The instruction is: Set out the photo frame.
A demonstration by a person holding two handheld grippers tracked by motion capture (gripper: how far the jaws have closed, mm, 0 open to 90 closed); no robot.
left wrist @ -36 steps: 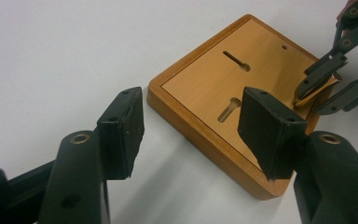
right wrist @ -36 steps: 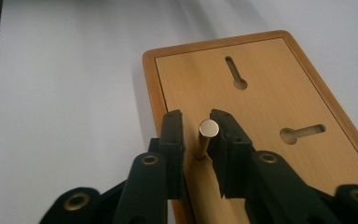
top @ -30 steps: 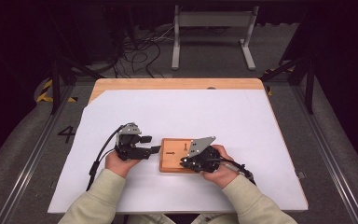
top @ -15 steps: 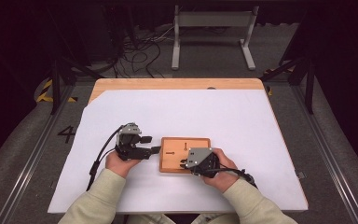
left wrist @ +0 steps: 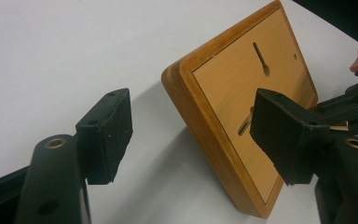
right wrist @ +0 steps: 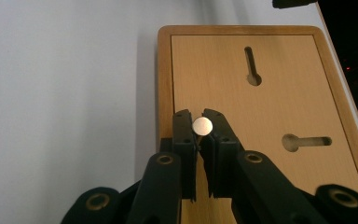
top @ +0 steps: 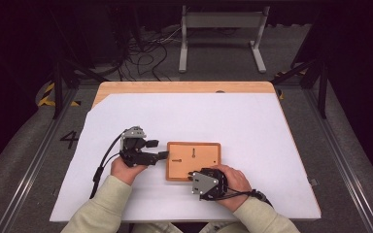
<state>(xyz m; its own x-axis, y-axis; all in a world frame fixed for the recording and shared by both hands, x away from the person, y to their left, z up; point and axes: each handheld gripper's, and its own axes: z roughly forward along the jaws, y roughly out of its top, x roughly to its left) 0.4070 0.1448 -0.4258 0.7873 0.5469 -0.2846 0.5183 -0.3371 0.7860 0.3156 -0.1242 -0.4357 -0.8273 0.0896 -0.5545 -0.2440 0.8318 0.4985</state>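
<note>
So the right gripper has its jaws pinched nearly together on a small round-headed pin (looks like a nail or peg seen head-on, can't tell its length), and it's hovering over the near edge of the wooden board, which lies flat on the white sheet in the middle of the table. The board has two keyhole-shaped slots and both look empty, so my guess is the pin is picked up but the actual inserting isn't done yet. The left gripper has its jaws spread wide and holds nothing; they sit right at the board's left edge, one on each side of it in the left gripper view, so probably ready to steady it. Nothing else on the sheet to get in the way. Beyond the table's far end there's just a metal stand and loose cables on the floor.
</note>
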